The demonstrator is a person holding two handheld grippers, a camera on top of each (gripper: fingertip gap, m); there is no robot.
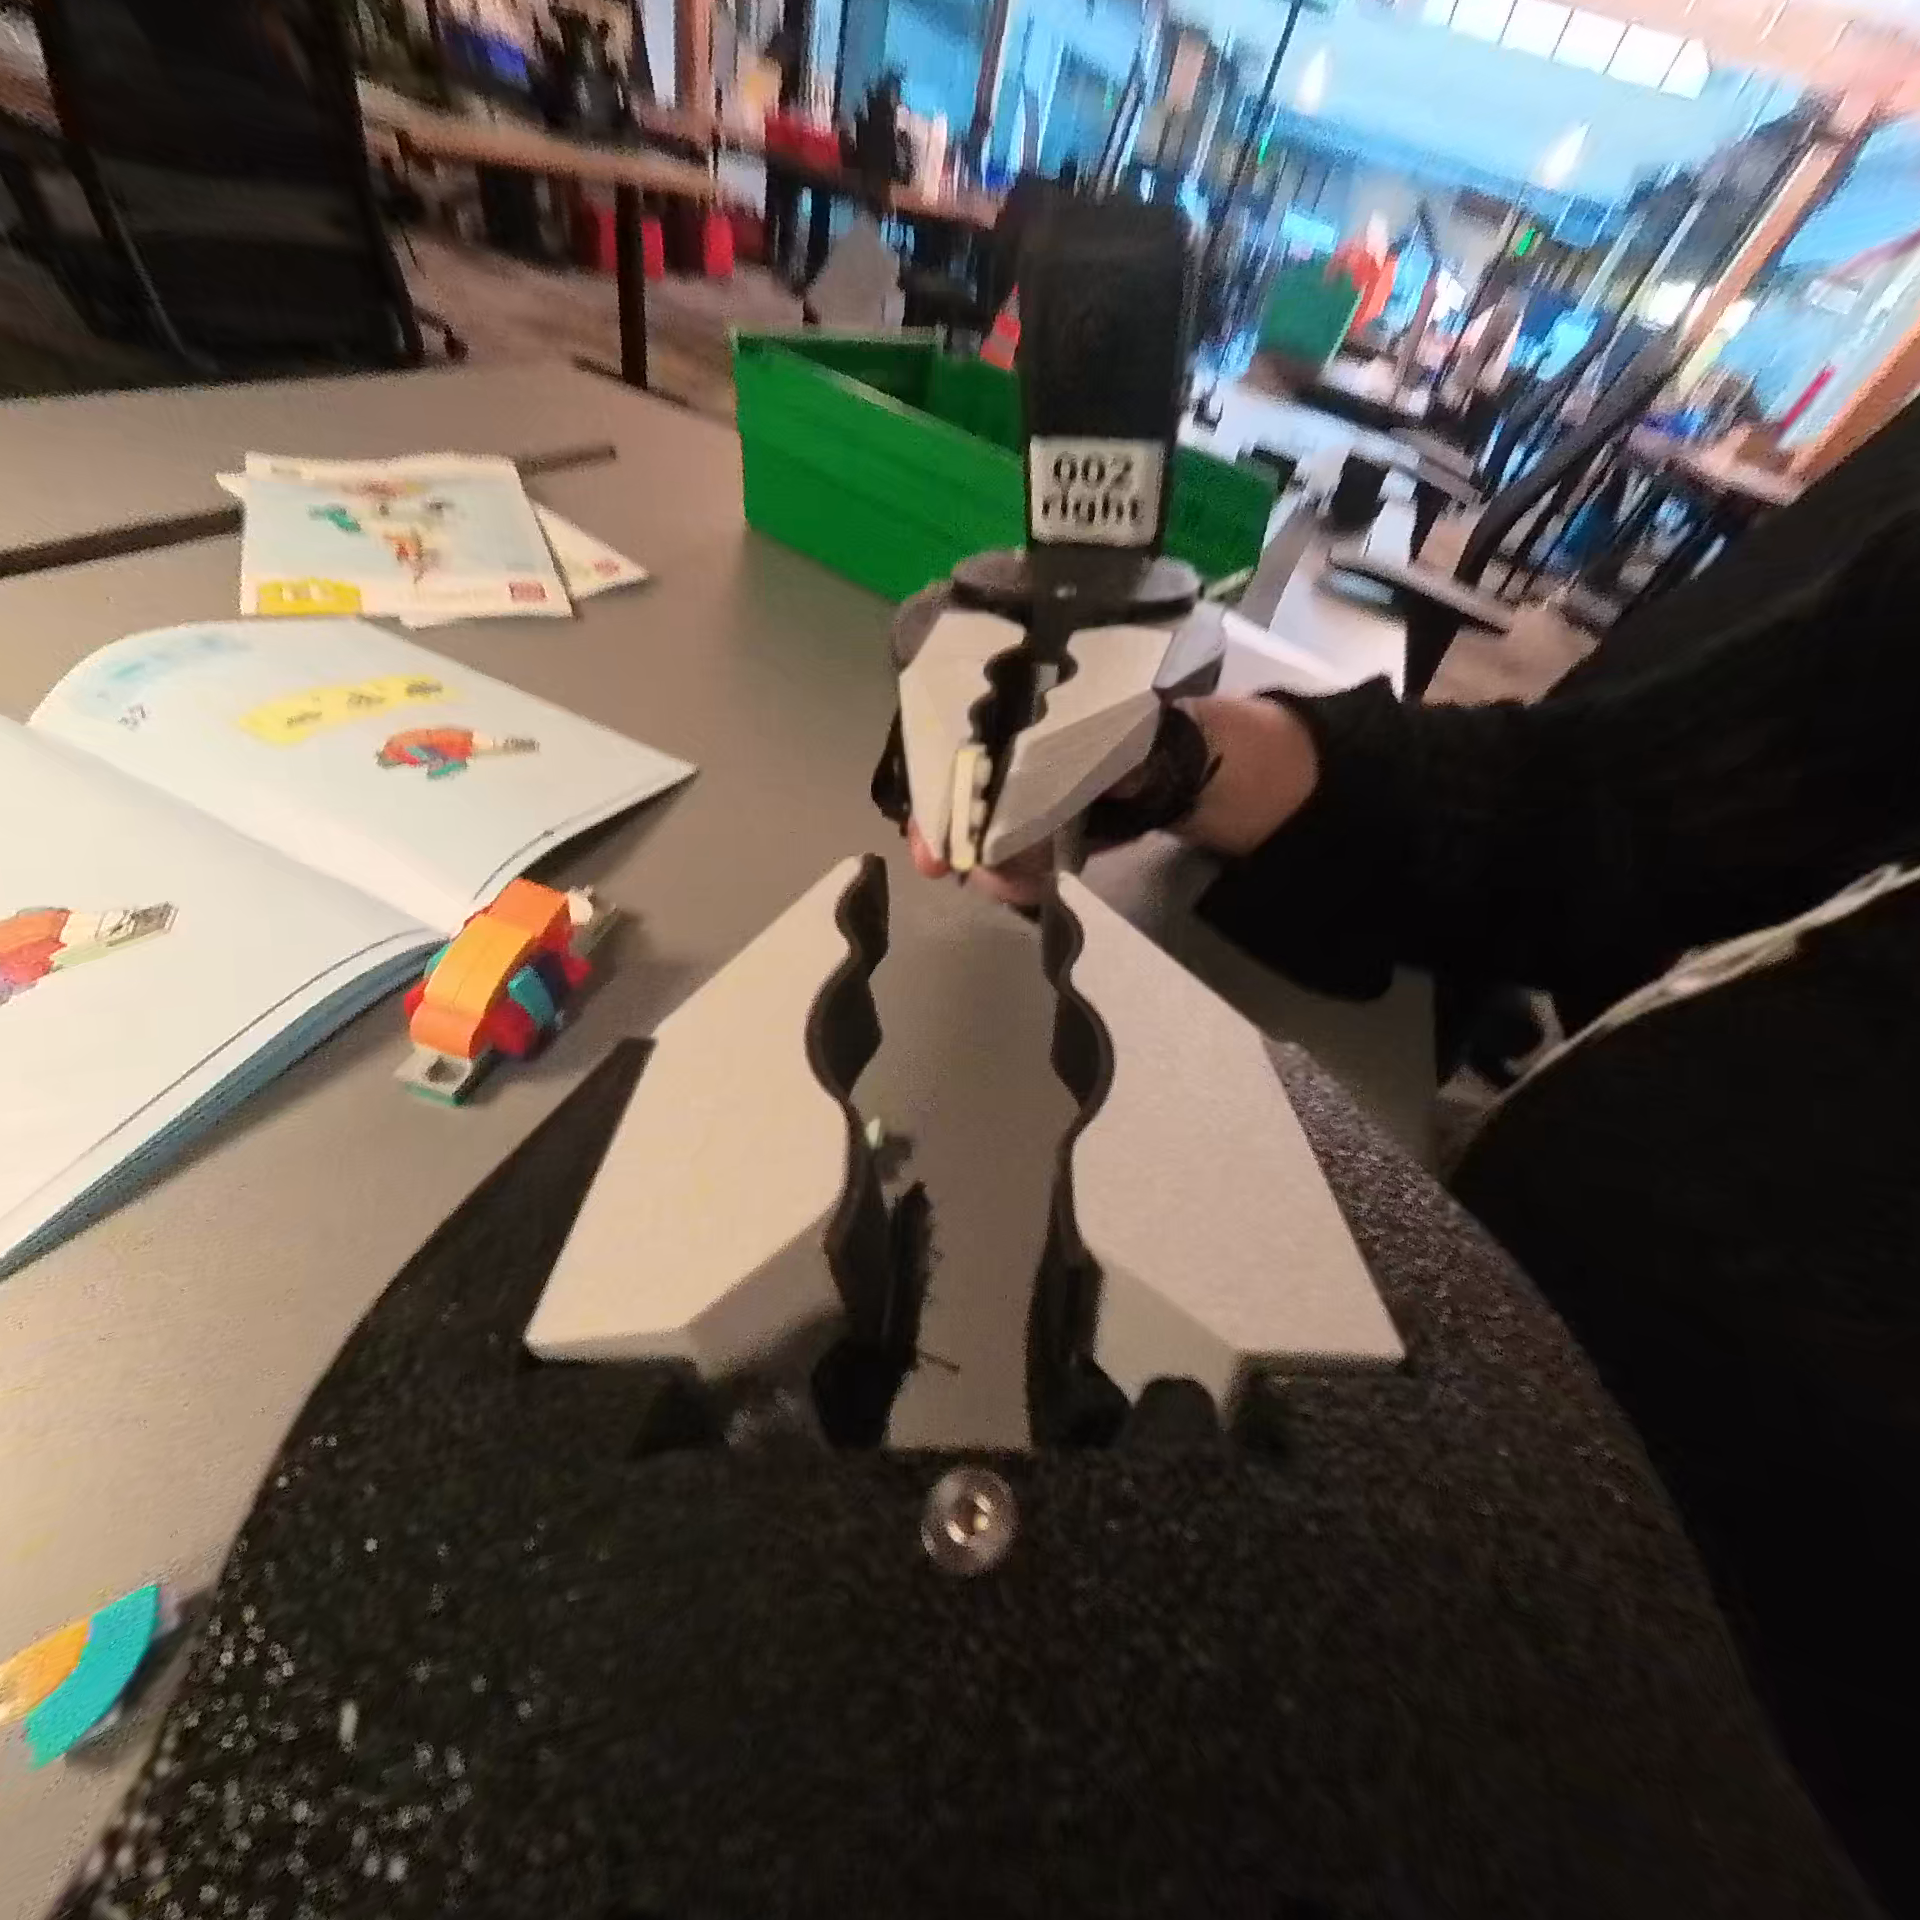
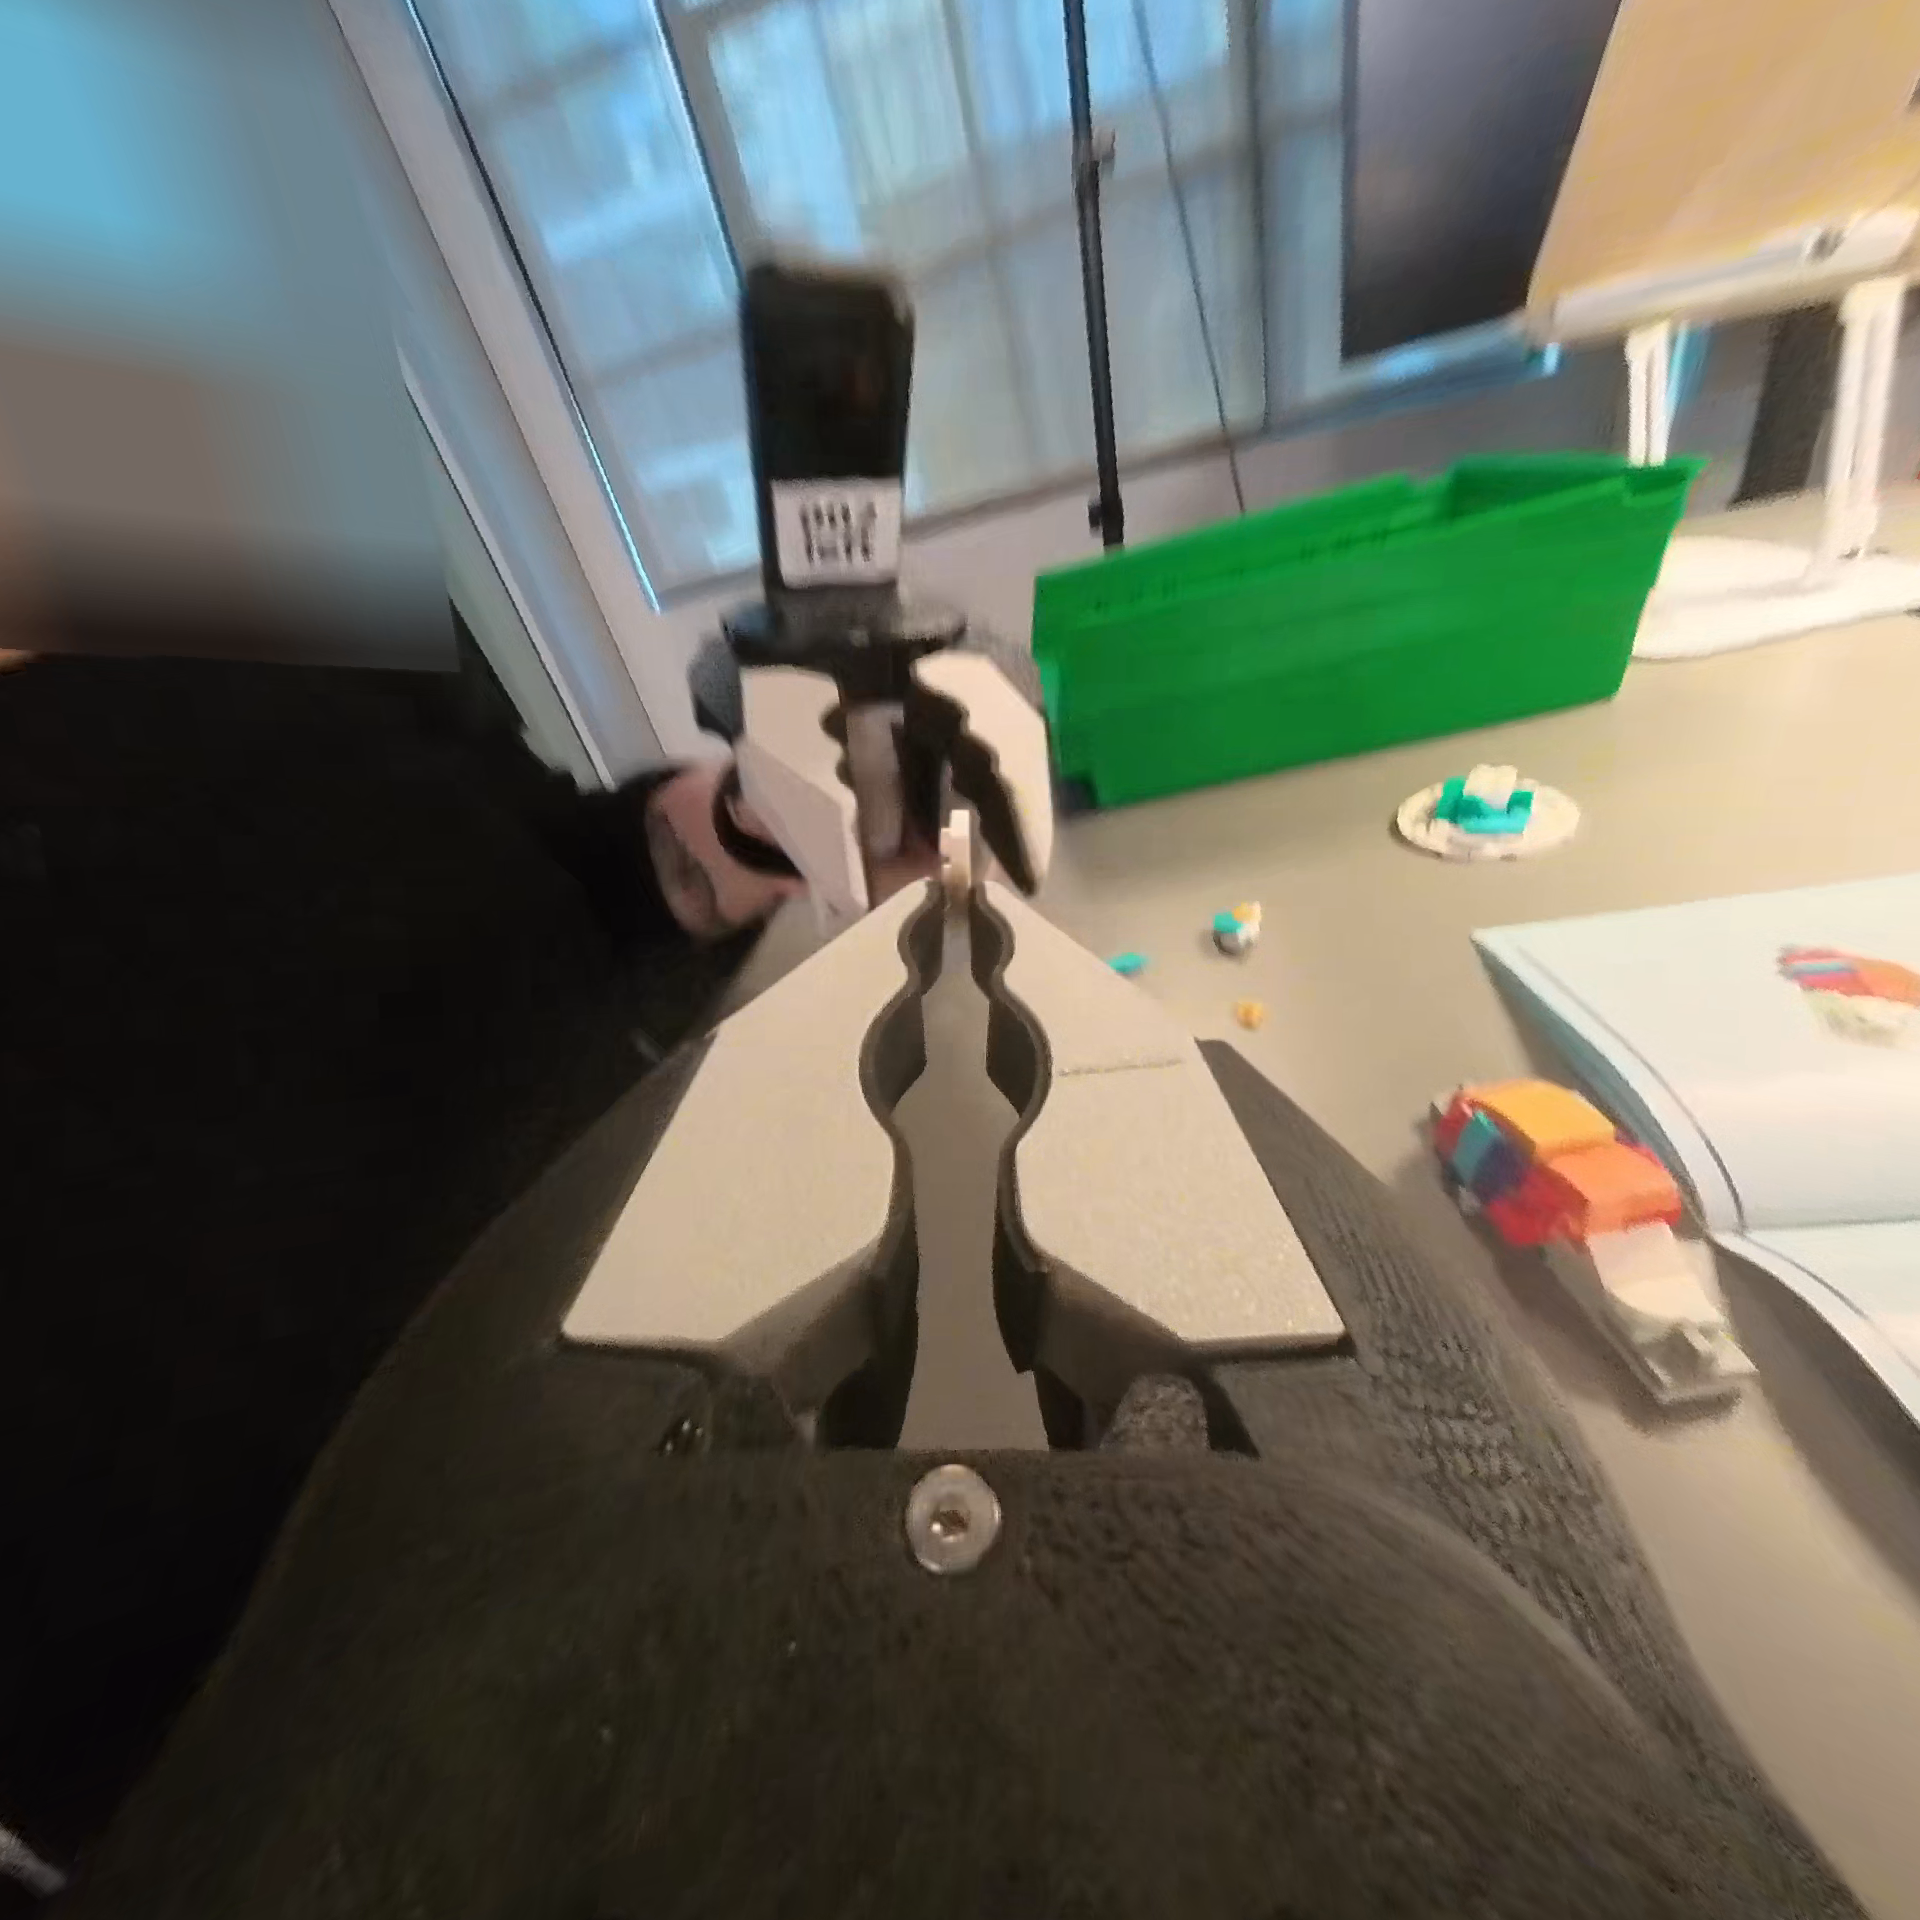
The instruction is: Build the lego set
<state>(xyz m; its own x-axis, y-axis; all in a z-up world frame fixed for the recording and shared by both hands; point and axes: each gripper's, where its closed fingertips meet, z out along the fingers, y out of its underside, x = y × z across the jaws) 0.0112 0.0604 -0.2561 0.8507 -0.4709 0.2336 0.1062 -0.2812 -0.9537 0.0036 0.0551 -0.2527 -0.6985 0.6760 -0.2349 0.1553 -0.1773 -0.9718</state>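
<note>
My left gripper (image 1: 958, 883) is open and empty above the grey table. Just ahead of its tips, my right gripper (image 1: 968, 857) points back at it, shut on a small white lego piece (image 1: 969, 802). In the right wrist view my right gripper (image 2: 951, 906) pinches that white piece (image 2: 958, 868) at its tips, with the open left gripper facing it closely. A partly built lego model (image 1: 499, 977) of orange, red and teal bricks lies on the table beside an open instruction booklet (image 1: 312, 810); it also shows in the right wrist view (image 2: 1558, 1174).
A green bin (image 1: 883, 468) stands at the back of the table (image 1: 312, 1299). Folded leaflets (image 1: 395, 540) lie behind the booklet. A round white plate with teal bricks (image 2: 1486, 816) and loose small pieces (image 2: 1236, 925) lie near the bin (image 2: 1351, 644). A teal and orange piece (image 1: 83, 1673) sits at the lower left. The grippers are tip to tip, or close to it.
</note>
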